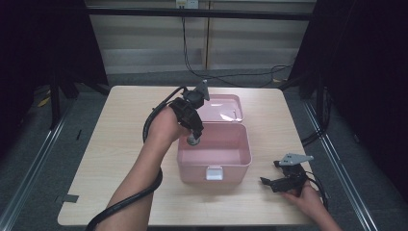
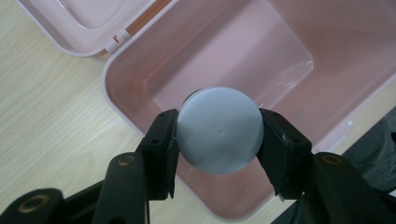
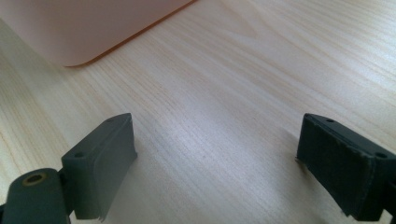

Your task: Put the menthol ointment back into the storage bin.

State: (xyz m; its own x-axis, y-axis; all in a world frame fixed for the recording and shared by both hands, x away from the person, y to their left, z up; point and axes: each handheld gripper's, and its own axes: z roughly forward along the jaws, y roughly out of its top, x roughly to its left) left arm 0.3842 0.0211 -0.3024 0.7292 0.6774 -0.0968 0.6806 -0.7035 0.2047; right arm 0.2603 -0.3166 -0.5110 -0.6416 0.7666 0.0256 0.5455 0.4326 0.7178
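Held thing: a round grey-capped object (image 2: 219, 129), likely a small jar or tin seen end-on; its body is hidden beneath the cap, so I cannot say more.
Left gripper (image 1: 193, 137): closed on the round object, one black jaw pressed to each side of its rim, so the object sits squarely between the fingers.
Key relation: the object hangs straight over the open pink storage box (image 2: 327, 70), inside the near-left corner of the rim as the left gripper view shows it; the box floor lies directly beyond the fingertips.
Axis: the object's flat face is toward the camera, so its axis seems to run along the gripper's line of sight, down into the box.
Box lid (image 1: 226, 107): swung fully open, lying flat on the table behind the box, beyond the fingers.
Right gripper (image 1: 276, 183): jaws spread wide with nothing between them, resting low on the wooden table (image 3: 243, 93), with a corner of the box ahead and to the left of its fingers.
Nearer hand: the left, already over the box; the right is well apart.
Likely next: lower and release into the box, judging by the position alone.
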